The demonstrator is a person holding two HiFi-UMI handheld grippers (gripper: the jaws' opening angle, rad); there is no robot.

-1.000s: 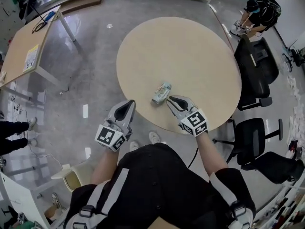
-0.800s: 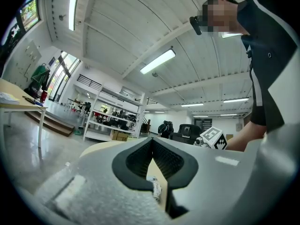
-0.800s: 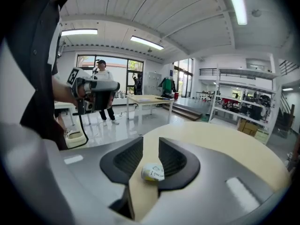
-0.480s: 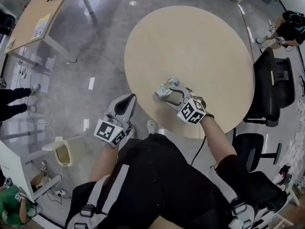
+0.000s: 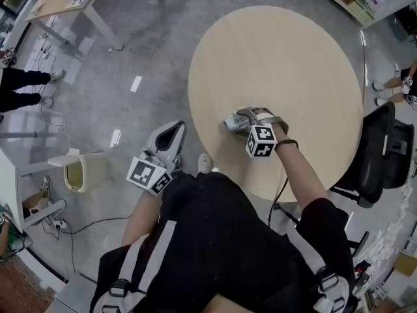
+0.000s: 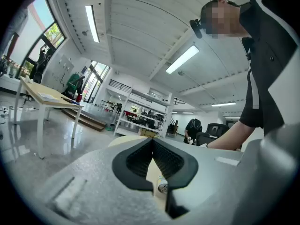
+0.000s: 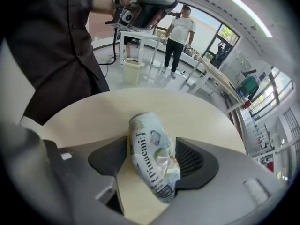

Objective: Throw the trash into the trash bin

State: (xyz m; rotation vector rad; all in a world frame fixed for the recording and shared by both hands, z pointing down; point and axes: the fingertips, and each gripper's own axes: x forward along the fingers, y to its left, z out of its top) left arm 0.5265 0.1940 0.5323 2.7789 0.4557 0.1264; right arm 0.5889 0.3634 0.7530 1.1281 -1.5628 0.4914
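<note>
A crushed drink can [image 7: 150,149] lies on its side on a round, pale wooden table [image 5: 280,57], near the person's edge. The right gripper [image 5: 240,117] points down over it; its jaws have just been opening and stand wide apart, the can between them (not clamped). The left gripper [image 5: 171,133], jaws together and empty, hangs beside the table above the floor. A cream trash bin [image 5: 81,173] stands on the floor at the left.

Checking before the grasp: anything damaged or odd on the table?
The can lying on the round table is crushed and dented. It sits between the right gripper's jaws, which have just been opening.
</note>
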